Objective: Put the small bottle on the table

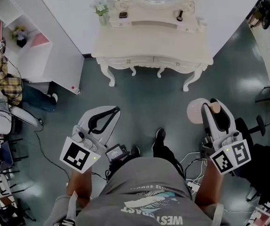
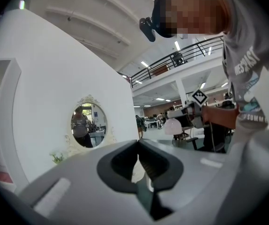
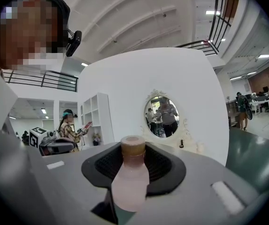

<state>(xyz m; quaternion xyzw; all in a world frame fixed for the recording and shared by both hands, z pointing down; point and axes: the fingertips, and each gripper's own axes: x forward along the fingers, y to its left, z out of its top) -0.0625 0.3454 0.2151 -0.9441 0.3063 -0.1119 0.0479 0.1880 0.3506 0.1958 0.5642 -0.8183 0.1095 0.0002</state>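
Note:
The small bottle [image 3: 130, 179] is pale pink with a tan cap, and my right gripper [image 3: 133, 159] is shut on it. In the head view the small bottle [image 1: 197, 111] sticks out sideways from the right gripper [image 1: 211, 108], which is held over the floor at the lower right. My left gripper [image 1: 107, 117] is at the lower left with its jaws together and nothing between them; the left gripper view shows the left gripper [image 2: 138, 148] the same way. The cream dressing table [image 1: 153, 44] stands ahead against the white wall, well beyond both grippers.
On the table's back ledge are a small flower vase [image 1: 102, 9] and a dark little object [image 1: 179, 16]. A white shelf unit [image 1: 40, 51] stands to the left, with a seated person [image 1: 3, 81] beside it. Cables and a chair base [image 1: 257, 126] lie at the right.

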